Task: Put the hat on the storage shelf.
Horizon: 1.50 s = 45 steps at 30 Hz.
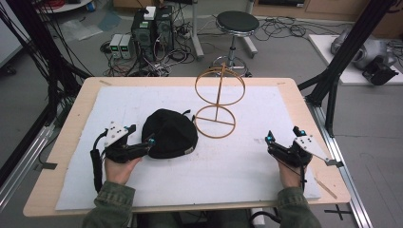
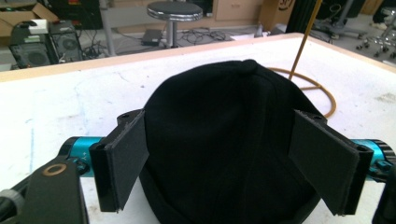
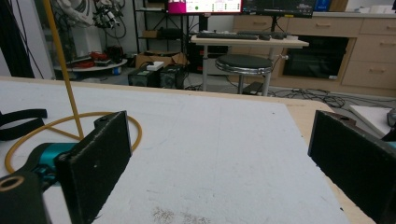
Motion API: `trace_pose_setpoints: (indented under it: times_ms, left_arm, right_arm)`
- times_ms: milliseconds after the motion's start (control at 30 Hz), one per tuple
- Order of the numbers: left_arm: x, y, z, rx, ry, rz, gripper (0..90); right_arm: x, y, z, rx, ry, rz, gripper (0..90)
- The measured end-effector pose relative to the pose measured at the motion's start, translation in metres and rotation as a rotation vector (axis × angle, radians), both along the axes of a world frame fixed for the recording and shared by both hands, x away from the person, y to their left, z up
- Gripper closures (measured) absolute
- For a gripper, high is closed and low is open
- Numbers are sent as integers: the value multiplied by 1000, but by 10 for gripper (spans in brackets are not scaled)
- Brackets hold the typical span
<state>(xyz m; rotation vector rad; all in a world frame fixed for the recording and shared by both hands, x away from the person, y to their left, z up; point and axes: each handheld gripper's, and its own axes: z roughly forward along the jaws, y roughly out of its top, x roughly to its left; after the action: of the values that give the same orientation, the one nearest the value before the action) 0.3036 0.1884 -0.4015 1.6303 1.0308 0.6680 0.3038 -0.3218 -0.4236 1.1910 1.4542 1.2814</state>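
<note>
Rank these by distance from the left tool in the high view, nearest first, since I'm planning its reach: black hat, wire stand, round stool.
1. Black hat: right at the left tool, between its open jaws.
2. Wire stand: mid-table, beyond the hat to the right.
3. Round stool: on the floor past the table's far edge.

Grey floor strewn with cables, black round stool beyond the fingers, computer towers, wooden cabinets, desk with keyboard, lit monitor.

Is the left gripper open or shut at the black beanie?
Open: the left gripper has its jaws spread wide either side of the black beanie, not clamped.
</note>
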Motion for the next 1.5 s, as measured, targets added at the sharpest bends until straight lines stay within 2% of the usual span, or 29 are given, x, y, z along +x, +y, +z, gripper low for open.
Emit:
trace_pose_setpoints:
  times_ms: [333,500,600,733,1000,1167,1200,1267,1300,1400,1433,1467,1500]
  left_arm:
    - [10,-11,-5,22,30,-25,216]
    - [15,-18,-10,40,65,-48,217]
    - [19,-28,-11,66,87,-69,220]
    - [24,-39,-9,71,88,-88,221]
    - [29,-42,-12,101,116,-80,248]
    - [29,-41,-12,110,117,-69,330]
    - [29,-41,-12,113,118,-67,381]
    - [29,-42,-13,144,114,-47,414]
    - [29,-42,-14,151,113,-44,505]
    - [30,-42,-15,144,123,-70,682]
    - [29,-42,-15,158,117,-74,757]
    - [29,-43,-15,172,102,-75,757]
    - [28,-43,-15,188,87,-78,804]
  right_arm:
    - [2,0,0,-2,-1,3,51]
    - [2,-1,0,-3,-2,6,51]
    - [3,-1,0,-4,-2,3,50]
    - [3,-1,1,-6,-2,4,50]
    - [2,-3,1,7,-2,-3,50]
    - [2,-5,1,11,-3,5,50]
    - [2,-5,1,12,0,12,50]
    - [2,-5,1,11,-1,16,50]
    - [2,-4,2,8,-2,19,50]
    - [2,-3,2,-2,-3,20,50]
    - [2,-3,2,-6,-7,18,50]
    - [2,-3,2,-6,-7,18,50]
    - [1,-4,2,-2,-5,17,50]
